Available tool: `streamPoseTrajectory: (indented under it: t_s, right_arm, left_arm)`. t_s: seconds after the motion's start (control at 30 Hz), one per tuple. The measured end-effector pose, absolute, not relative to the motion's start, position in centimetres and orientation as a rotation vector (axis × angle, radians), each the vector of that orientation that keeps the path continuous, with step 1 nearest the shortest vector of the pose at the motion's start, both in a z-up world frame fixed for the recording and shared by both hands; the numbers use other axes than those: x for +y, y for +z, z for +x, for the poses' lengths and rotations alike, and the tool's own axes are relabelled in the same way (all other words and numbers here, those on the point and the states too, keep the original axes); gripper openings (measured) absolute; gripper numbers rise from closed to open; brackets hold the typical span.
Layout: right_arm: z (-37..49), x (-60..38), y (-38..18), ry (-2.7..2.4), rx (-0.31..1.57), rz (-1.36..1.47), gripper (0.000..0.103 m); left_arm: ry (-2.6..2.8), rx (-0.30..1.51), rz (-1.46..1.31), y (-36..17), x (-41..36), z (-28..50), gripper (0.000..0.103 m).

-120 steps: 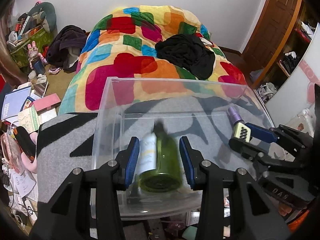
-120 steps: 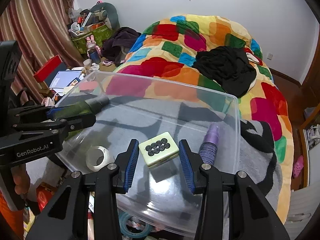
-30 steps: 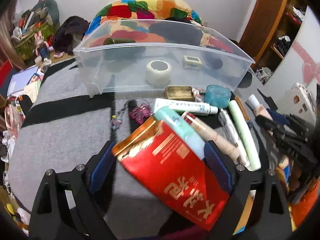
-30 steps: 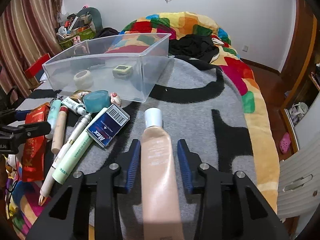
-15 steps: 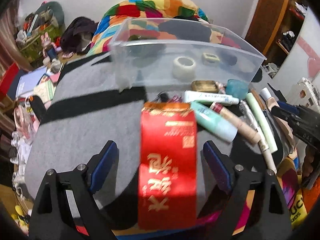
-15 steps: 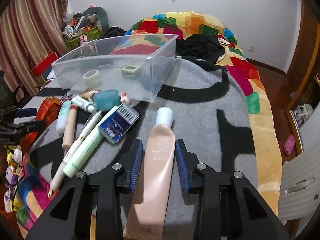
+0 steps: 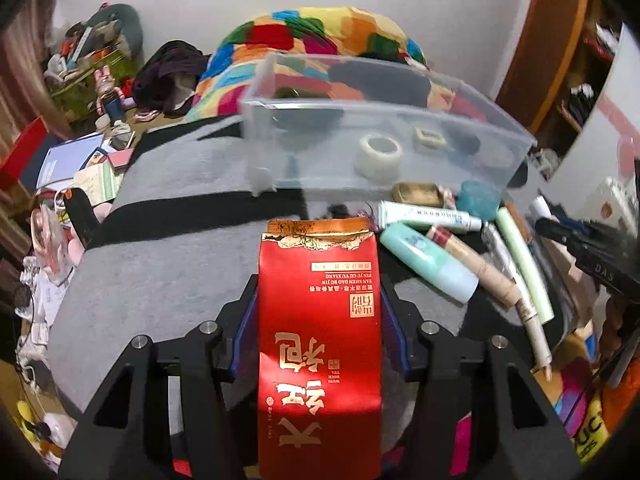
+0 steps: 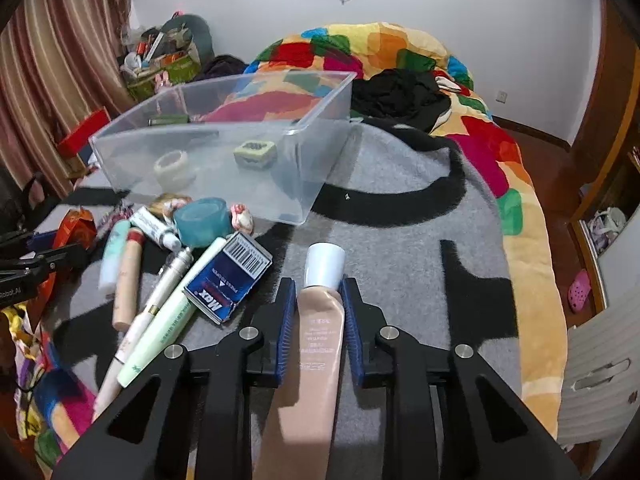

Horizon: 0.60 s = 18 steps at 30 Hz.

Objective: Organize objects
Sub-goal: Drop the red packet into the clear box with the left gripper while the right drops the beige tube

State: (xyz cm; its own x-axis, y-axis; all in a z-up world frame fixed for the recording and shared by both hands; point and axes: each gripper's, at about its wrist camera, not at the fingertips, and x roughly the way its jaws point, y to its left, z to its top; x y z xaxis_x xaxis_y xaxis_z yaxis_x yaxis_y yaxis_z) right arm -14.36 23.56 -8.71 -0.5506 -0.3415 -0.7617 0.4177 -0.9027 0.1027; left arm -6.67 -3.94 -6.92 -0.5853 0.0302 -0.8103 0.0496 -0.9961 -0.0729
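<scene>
Nearest, in the left wrist view: left gripper [image 7: 318, 312] closing on the red tea pouch [image 7: 318, 332], blue pads against both its edges, long axis running 6 to 12. In the right wrist view: right gripper [image 8: 318, 312] closing on the beige cosmetic tube [image 8: 316, 344], pads at its shoulders, white cap toward 12. Beyond, toward 10 there: loose tubes and a blue Max box [image 8: 228, 276] on the grey blanket [image 8: 400, 248]. Farthest: clear plastic bin [image 8: 296, 168], at 11 from the tube, at 1 from the pouch; both grippers similarly near.
</scene>
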Motion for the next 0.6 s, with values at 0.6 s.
streamPoseTrajectory:
  t_s: [0.6]
  right_arm:
    - [-16.1, 21.5, -0.9, -2.457, 0.097, 0.956, 0.020]
  left_arm:
    - [-2.936, 0.131, 1.200, 0.6, -4.0, -10.0, 0.054]
